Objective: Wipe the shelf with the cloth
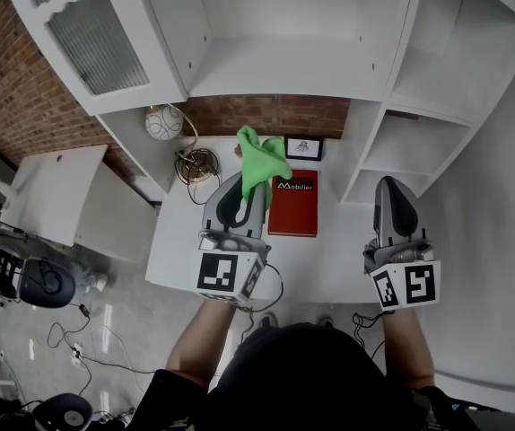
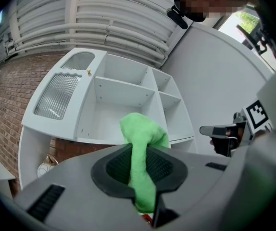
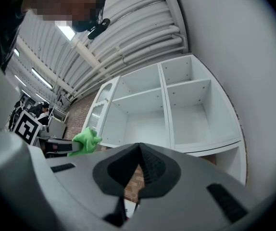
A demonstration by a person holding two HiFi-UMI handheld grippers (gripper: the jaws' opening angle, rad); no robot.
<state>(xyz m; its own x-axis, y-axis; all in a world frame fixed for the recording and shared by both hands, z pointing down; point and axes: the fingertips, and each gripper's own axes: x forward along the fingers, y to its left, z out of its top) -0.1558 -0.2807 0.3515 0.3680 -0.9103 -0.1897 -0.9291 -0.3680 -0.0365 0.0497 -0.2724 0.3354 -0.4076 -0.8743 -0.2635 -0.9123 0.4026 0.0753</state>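
The left gripper (image 1: 242,187) pinches the green cloth (image 1: 261,158) between its jaws, above the tabletop (image 1: 343,254) and short of the white shelf (image 1: 275,77), whose wide compartment opens ahead. The right gripper (image 1: 392,189), jaws pressed together and empty, hovers near the shelf's right upright. Only the head view shows the red book (image 1: 293,206) lying beside the left gripper.

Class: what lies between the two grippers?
The head view shows a red book on the white desk between left gripper and right gripper, close beside the left one.
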